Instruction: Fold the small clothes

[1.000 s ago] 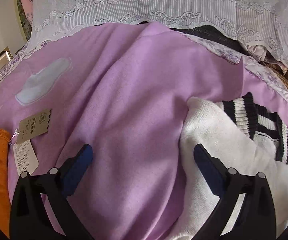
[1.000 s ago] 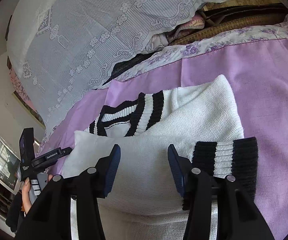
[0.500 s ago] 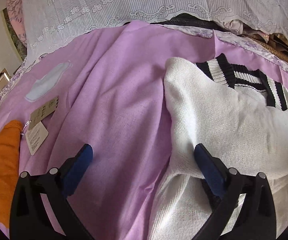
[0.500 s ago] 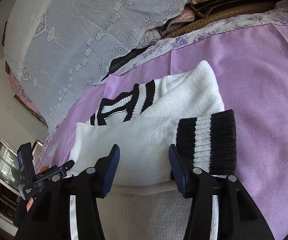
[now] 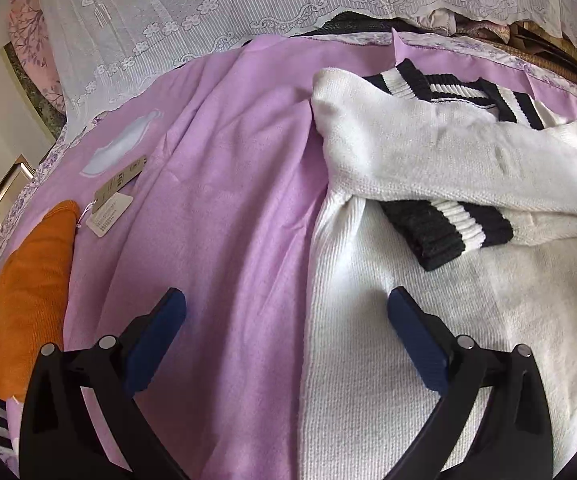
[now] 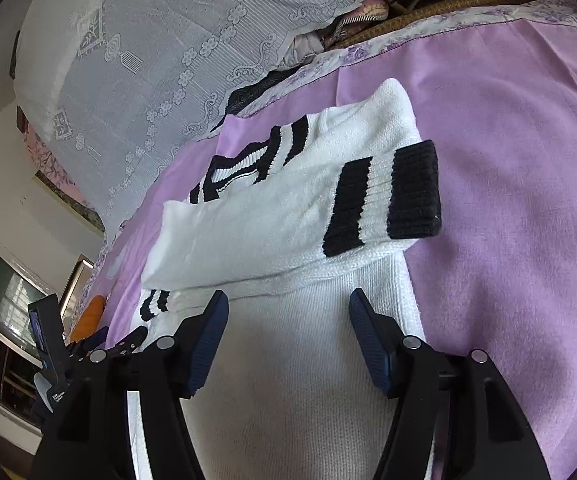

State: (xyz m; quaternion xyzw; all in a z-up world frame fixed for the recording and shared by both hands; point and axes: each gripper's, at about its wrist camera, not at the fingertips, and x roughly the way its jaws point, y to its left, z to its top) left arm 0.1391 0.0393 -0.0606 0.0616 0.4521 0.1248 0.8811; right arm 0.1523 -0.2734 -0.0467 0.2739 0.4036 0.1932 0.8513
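Bedding of smooth lilac cloth [image 5: 228,208] fills both views, with a white lace cover [image 5: 216,8] draped along the top and a window at lower left of the right view. One ribbed white knit sweater [image 5: 388,360] lies at right centre, two black-striped cuffs [image 6: 384,200] folded across it; one orange garment [image 5: 32,292] and what look like two paper tags [image 5: 110,208] sit at left. Left gripper [image 5: 286,312] and right gripper [image 6: 288,320] gape wide, holding nothing.

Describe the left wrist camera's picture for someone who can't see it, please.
A white sweater with black-striped cuffs lies on a purple sheet, both sleeves folded across its chest. The open left gripper hovers over the sweater's edge, holding nothing. An orange garment and paper tags lie to the left.
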